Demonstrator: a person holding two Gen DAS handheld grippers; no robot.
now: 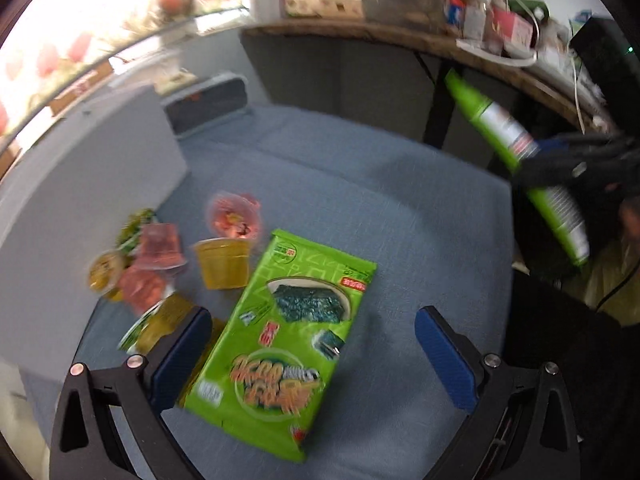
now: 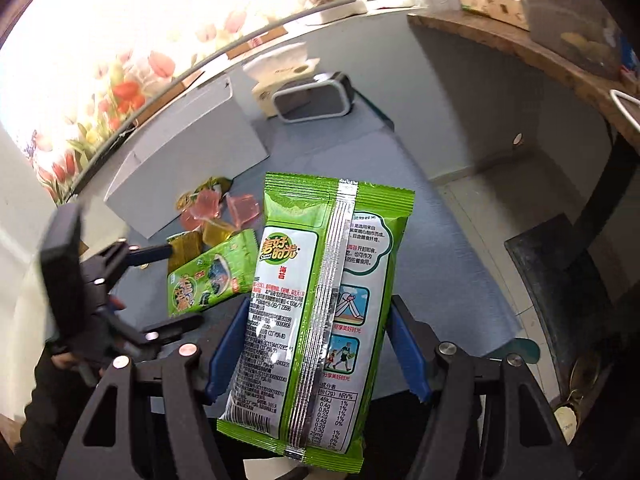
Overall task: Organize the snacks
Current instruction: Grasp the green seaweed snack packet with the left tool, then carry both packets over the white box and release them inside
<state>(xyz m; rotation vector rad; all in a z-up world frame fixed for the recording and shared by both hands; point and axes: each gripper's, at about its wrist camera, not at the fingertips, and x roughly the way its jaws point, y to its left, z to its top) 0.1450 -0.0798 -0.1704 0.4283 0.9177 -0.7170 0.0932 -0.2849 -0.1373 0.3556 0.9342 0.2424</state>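
The blue table (image 1: 400,184) is carrying a white box (image 2: 192,148) at its far side, with jelly cups (image 1: 224,260) lying in a loose cluster just beside it. The right tool (image 2: 320,344) is gripping a green seaweed packet (image 2: 320,300) between its blue pads, back side facing the camera, raised above the table. The left tool (image 1: 312,356) is hanging wide apart, holding nothing, over a second seaweed packet (image 1: 288,344) lying flat beside the cups.
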